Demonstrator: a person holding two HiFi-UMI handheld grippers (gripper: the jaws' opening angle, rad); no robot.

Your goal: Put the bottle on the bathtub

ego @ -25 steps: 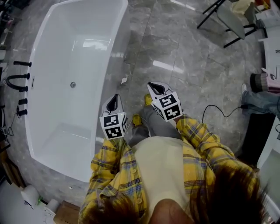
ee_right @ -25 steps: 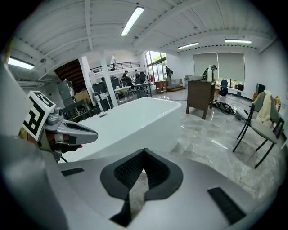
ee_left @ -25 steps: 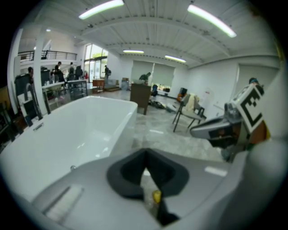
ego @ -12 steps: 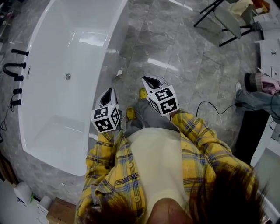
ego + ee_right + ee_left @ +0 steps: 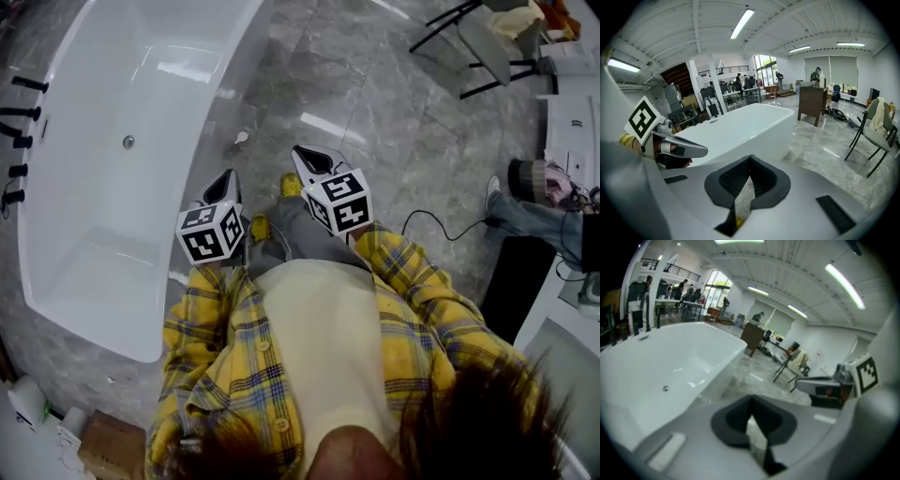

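The white bathtub (image 5: 112, 178) stands on the grey marble floor at the left, and it also shows in the left gripper view (image 5: 670, 362) and the right gripper view (image 5: 740, 126). No bottle is between either pair of jaws. My left gripper (image 5: 225, 177) is held close to my body beside the tub's right wall, jaws shut and empty (image 5: 751, 401). My right gripper (image 5: 306, 154) points forward over the floor, also shut and empty (image 5: 750, 161). Two small white containers (image 5: 23, 401) stand on the floor at the bottom left, too small to identify.
Black tap fittings (image 5: 17, 141) line the tub's left side. A folding chair (image 5: 487, 47) stands at the far right. A person's legs (image 5: 534, 192) and a black cable (image 5: 441, 225) are on the right. A cardboard box (image 5: 108, 450) lies near the tub's near end.
The whole scene has slid left and up in the head view as I step along the tub. Both grippers stay shut and drift slightly left with my body.
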